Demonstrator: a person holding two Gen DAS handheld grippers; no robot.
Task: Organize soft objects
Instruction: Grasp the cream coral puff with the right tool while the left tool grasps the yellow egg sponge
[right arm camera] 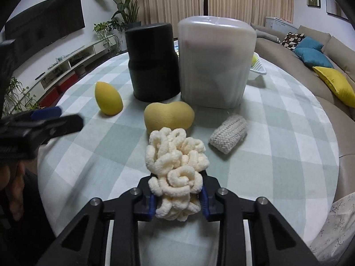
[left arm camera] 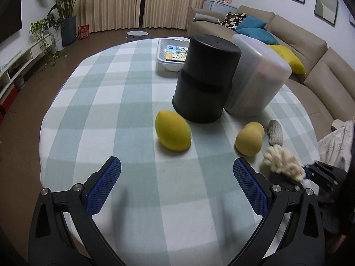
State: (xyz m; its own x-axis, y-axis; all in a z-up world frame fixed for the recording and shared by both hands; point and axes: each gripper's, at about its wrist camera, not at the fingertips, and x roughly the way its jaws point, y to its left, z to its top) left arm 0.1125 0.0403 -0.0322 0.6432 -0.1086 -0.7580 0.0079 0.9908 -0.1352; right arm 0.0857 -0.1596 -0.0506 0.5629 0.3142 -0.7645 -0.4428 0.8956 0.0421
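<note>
On the checked tablecloth: right gripper pinching fluffy yarn bundle, left gripper spread empty; loose loops may slip free if lifted.

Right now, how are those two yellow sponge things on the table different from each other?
The egg-shaped sponge is brighter yellow and tapers to one point; the gourd-shaped sponge is duller, tan-yellow, with two rounded lobes. The egg-shaped sponge sits alone left of the black container; the gourd-shaped sponge lies close behind the cream chenille bundle. Both rest loose on the checked tablecloth.
</note>
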